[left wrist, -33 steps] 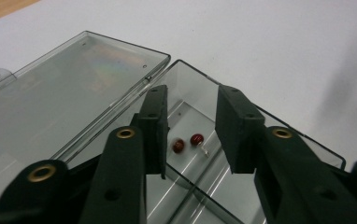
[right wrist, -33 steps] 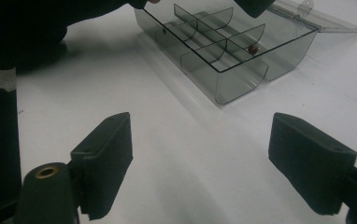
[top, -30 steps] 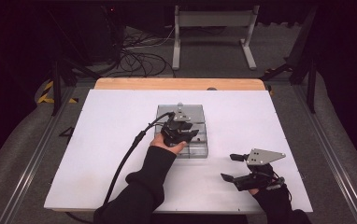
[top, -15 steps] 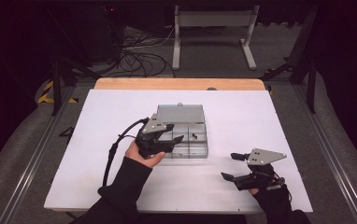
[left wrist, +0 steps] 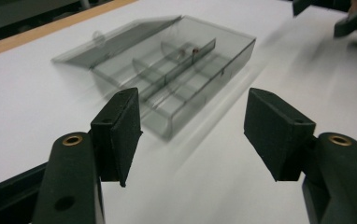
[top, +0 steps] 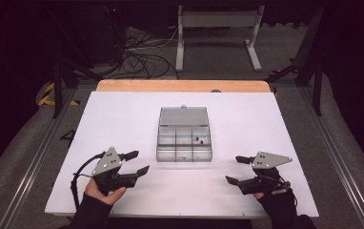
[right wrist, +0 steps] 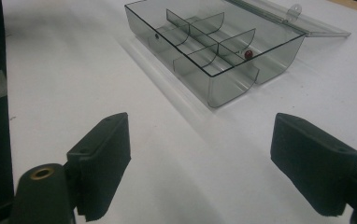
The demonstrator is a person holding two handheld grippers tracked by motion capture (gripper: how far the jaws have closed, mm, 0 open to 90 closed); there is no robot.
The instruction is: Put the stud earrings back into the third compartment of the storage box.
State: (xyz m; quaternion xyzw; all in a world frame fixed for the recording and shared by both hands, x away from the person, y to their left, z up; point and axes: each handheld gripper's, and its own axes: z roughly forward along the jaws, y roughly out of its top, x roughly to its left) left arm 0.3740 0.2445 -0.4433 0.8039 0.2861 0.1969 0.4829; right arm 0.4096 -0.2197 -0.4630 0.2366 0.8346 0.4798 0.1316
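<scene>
High view: clear compartment box [top: 184, 140] sits mid-desk [top: 123, 114], lid [top: 183, 116] folded flat behind it, well apart from both tools.
Left hand-held gripper [top: 133, 162]: released, jaws spread wide, nothing between them, low near the front edge.
Right hand-held gripper [top: 237, 169]: also released and empty, hovering at the front right.
Contents: one small dark red bead [right wrist: 248, 54] in a far compartment, another tiny dark speck [right wrist: 156, 35] nearby; too small to name.
Handling, my read: thin hard plastic, light, stiff, slick on this smooth top, likely to skate if nudged.
Where to hold: pinch an outer side wall [right wrist: 230, 88], or the lid tab [right wrist: 296, 10] for closing; avoid the thin dividers.
</scene>
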